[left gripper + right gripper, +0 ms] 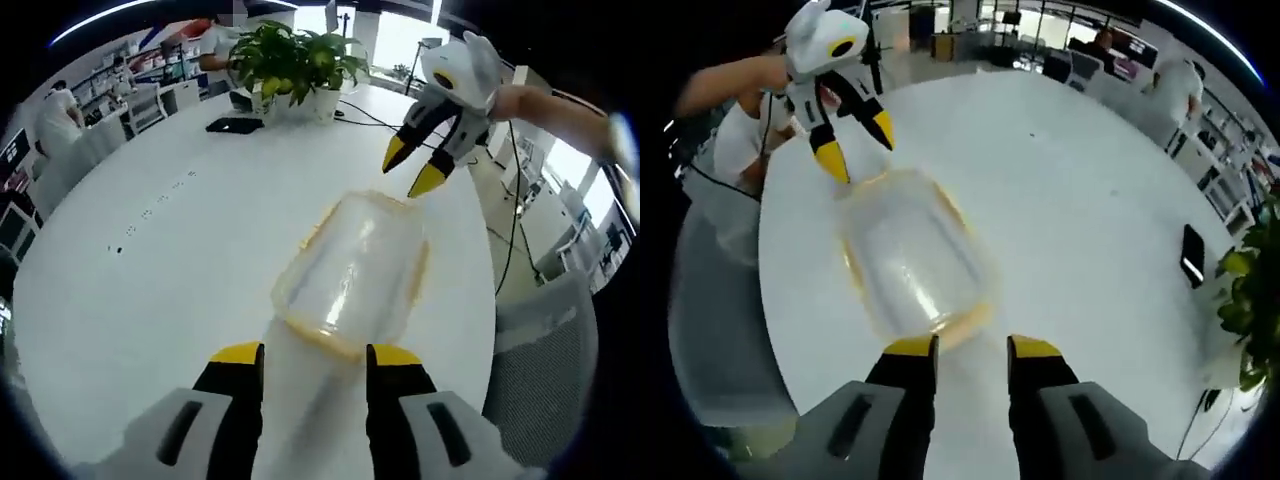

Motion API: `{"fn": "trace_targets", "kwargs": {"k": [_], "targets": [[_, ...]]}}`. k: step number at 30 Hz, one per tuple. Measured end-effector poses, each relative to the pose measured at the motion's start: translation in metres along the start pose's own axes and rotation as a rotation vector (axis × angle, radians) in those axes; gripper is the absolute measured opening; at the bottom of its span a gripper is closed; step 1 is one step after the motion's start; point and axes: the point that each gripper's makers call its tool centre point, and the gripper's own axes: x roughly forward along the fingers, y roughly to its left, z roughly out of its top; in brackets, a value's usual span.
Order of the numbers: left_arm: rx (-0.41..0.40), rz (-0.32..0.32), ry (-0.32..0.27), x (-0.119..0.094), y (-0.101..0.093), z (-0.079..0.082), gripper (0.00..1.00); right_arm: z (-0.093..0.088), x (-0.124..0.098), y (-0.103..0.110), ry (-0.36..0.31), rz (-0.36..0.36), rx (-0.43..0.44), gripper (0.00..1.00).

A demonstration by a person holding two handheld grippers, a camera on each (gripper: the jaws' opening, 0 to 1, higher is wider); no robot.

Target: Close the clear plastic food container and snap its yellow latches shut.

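One clear plastic food container with yellow rim [352, 272], on one round white counter [150, 260]; two yellow-tipped grippers, left gripper [314, 358], right gripper [972, 346]; one leafy green potted plant [295, 62], one flat black phone [234, 125]

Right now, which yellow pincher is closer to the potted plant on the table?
The right gripper. In the left gripper view it hovers past the container's far end, on the potted plant's side. The left gripper sits at the container's near end, farther away.

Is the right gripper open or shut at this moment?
Open. In the left gripper view, the right gripper has its two yellow tips apart above the container, with nothing between them.
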Motion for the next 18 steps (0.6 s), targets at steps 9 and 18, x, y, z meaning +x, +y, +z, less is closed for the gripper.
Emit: {"fn": "trace_targets", "kwargs": {"k": [9, 18], "targets": [[-0.113, 0.051, -0.026, 0.006, -0.005, -0.002, 0.35, 0.002, 0.003, 0.008, -0.046, -0.001, 0.158, 0.25], [-0.226, 0.084, -0.022, 0.012, -0.008, -0.007, 0.35, 0.004, 0.011, 0.015, -0.07, 0.014, 0.264, 0.25]]}}
